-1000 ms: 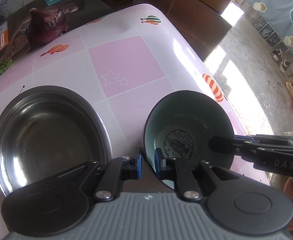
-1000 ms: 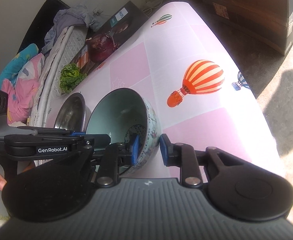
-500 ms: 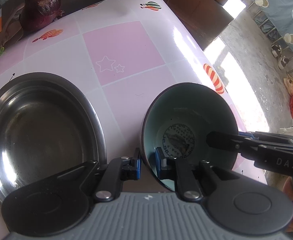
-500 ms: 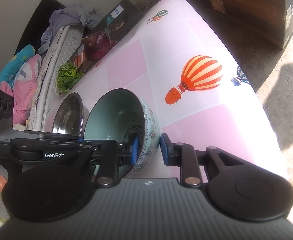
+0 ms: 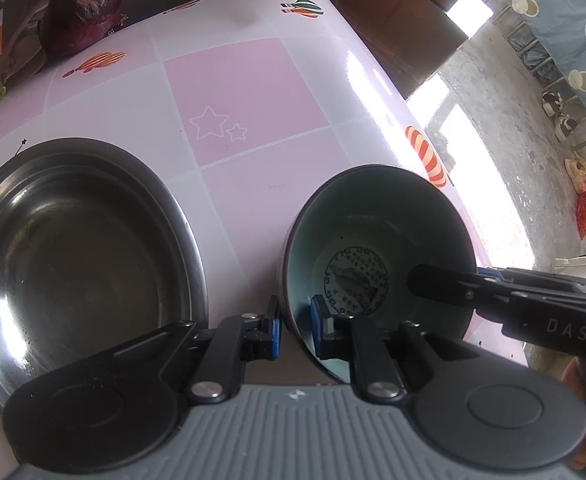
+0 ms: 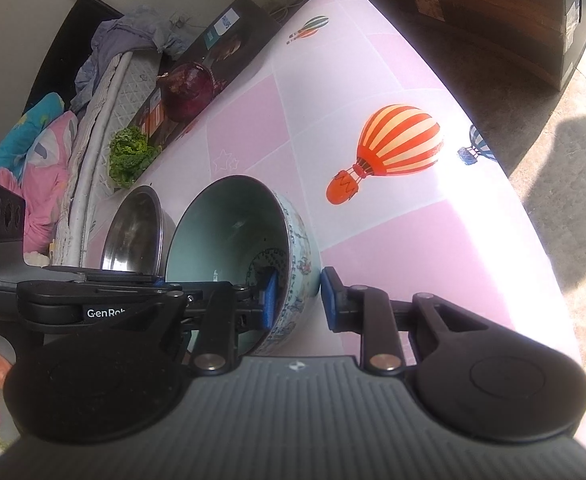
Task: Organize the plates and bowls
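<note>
The steel bowl [image 5: 81, 248] sits at the left of the worktop [image 5: 245, 92], empty; just beside it the ceramic bowl [image 5: 377, 256] is held off level. The left gripper [image 5: 295, 330] has its fingers narrowed onto the near wall, one inside, one outside; the right gripper [image 6: 296, 298] straddles the opposite rim, the outer finger seemingly a hair off. Nesting would go best by levelling it over the steel bowl, lowering both sides evenly.

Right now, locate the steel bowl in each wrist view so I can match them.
Left wrist: steel bowl fills the lower left, left of the ceramic bowl.
Right wrist: steel bowl sits at centre left, seen edge-on behind the ceramic bowl.
Shared landmark: the red onion at the table's far edge.
</note>
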Demonstrator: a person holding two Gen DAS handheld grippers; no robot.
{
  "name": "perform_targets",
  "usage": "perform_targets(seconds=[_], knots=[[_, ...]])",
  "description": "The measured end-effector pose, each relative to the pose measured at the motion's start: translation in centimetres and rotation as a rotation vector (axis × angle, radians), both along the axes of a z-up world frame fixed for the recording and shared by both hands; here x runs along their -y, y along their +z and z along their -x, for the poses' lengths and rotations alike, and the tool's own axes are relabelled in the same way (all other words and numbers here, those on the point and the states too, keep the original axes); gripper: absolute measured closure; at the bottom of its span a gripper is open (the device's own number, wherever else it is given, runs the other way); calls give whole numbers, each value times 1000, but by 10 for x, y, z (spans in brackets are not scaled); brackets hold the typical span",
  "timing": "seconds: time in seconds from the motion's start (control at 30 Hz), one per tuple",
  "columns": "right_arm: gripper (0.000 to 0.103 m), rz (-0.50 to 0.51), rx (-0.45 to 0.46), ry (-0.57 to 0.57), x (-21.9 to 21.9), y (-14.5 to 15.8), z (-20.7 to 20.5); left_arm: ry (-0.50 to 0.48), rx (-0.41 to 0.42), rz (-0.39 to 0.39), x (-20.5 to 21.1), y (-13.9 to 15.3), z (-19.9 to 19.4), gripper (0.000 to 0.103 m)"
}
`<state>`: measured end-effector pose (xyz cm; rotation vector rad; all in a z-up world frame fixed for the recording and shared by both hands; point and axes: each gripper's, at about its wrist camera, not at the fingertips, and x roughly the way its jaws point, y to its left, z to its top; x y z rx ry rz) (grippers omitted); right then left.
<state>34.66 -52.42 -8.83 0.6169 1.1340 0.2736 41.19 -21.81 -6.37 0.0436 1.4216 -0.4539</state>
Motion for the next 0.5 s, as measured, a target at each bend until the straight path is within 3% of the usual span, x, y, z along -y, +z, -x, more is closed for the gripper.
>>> perform_targets(seconds=[0.5], knots=[[81,5,22,-11,9,10,2,6,10,15,-1,6,0,86]])
